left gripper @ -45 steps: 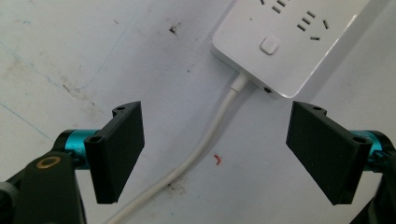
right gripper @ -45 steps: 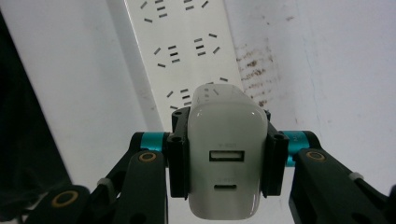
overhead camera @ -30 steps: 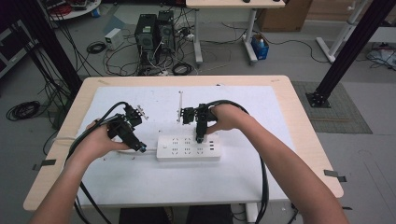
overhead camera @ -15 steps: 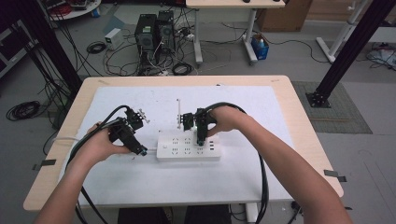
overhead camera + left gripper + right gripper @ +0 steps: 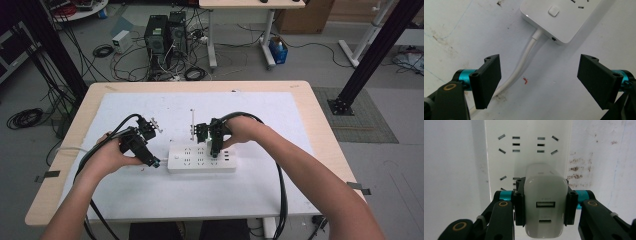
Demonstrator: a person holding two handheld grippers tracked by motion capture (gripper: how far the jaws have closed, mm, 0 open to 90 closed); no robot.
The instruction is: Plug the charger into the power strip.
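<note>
A white power strip lies on the white mat, its end with the switch button and white cord in the left gripper view. My left gripper stands open just off that end, jaws wide apart over the cord; in the high view the left gripper sits at the strip's left end. My right gripper is shut on a white USB charger, held over the strip's sockets. From above, the right gripper points down at the strip's right part.
The wooden table carries a white mat. A thin white rod lies behind the strip. Black cables trail from both grippers toward the front edge. Computers and cables sit on the floor beyond the table.
The left gripper has slid slightly toward the strip's left end. The right gripper with the charger has held nearly still over the strip.
</note>
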